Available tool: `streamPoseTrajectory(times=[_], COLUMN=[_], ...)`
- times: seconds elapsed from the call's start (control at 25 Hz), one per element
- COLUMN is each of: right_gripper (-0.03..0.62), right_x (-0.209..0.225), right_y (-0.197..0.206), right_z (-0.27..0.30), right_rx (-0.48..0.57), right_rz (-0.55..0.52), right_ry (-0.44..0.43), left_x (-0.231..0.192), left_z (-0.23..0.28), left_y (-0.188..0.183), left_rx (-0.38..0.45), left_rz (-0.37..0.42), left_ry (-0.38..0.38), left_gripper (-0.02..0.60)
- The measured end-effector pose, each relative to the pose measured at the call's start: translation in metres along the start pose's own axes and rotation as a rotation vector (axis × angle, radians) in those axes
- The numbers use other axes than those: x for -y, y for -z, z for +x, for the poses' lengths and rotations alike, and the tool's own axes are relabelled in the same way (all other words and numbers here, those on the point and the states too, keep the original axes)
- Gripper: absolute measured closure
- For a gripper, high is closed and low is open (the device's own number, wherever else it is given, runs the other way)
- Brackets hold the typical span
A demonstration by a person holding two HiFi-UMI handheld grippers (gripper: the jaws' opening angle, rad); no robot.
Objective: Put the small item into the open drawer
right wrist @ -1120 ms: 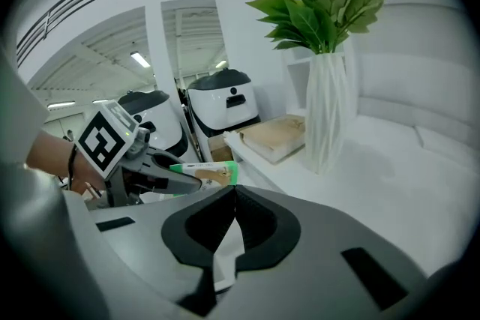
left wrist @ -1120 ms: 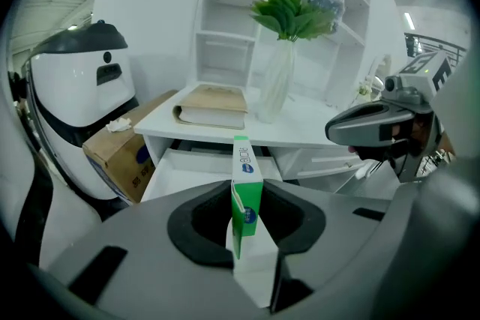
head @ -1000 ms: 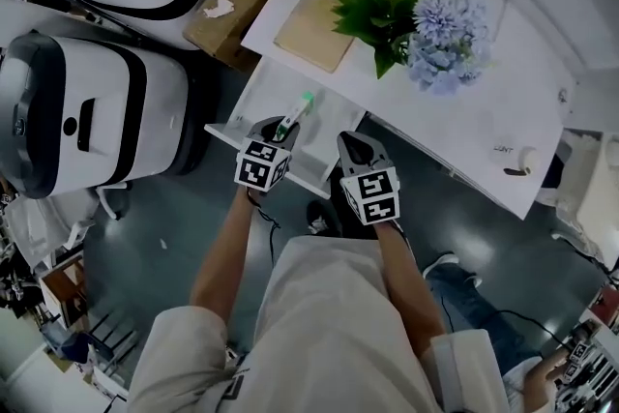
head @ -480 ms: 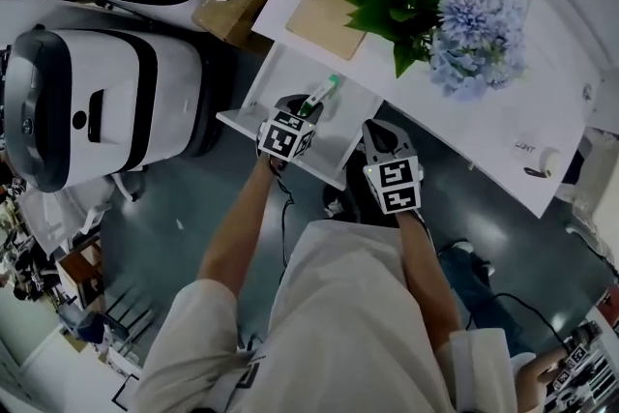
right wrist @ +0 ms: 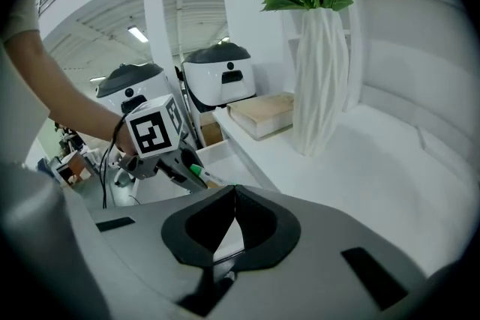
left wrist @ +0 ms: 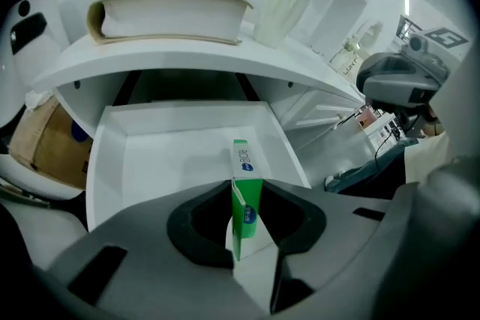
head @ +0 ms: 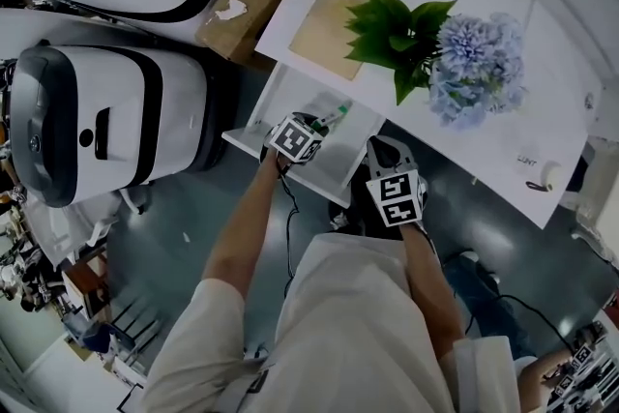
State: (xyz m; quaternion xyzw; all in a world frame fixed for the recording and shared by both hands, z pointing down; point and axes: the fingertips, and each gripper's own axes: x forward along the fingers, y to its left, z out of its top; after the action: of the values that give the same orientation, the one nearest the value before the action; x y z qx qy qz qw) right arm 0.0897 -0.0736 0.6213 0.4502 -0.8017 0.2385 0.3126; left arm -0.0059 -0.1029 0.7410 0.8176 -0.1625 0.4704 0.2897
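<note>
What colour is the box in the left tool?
Box: green and white; left gripper view.

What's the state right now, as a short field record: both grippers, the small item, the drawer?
left gripper: shut on the green-and-white box, poised over the drawer
right gripper: shut, empty, beside the desk edge
green-and-white box: on edge between the jaws, not released
drawer: pulled open below the desk top
desk top: carries a book and a vase of flowers

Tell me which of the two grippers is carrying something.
The left gripper, shut on the green-and-white box over the open drawer; the right gripper has its jaws together, empty.
</note>
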Motion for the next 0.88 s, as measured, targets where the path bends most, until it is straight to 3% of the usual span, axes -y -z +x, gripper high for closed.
streamPoseTrajectory(times=[0.12, 0.28, 0.56, 0.68, 0.88], right_gripper=[0.568, 0.568, 0.568, 0.568, 0.568], right_x=[-0.005, -0.005, -0.019, -0.024, -0.029], right_y=[-0.003, 0.005, 0.001, 0.005, 0.019], right_z=[0.003, -0.001, 0.005, 0.003, 0.0], right_rx=[0.003, -0.048, -0.014, -0.024, -0.074], right_rz=[0.001, -0.072, 0.025, 0.002, -0.046], right_ry=[-0.014, -0.013, -0.067, -0.086, -0.094], left_x=[-0.003, 0.0, 0.005, 0.002, -0.006], left_z=[0.005, 0.027, 0.035, 0.057, 0.042], left_y=[0.007, 0.017, 0.025, 0.039, 0.018], left_rx=[-0.056, -0.116, -0.167, -0.197, -0.156], left_rz=[0.019, 0.099, 0.133, 0.183, 0.134], left_ry=[0.018, 0.03, 0.078, 0.083, 0.069], left_gripper=[0.477, 0.477, 0.476, 0.476, 0.476])
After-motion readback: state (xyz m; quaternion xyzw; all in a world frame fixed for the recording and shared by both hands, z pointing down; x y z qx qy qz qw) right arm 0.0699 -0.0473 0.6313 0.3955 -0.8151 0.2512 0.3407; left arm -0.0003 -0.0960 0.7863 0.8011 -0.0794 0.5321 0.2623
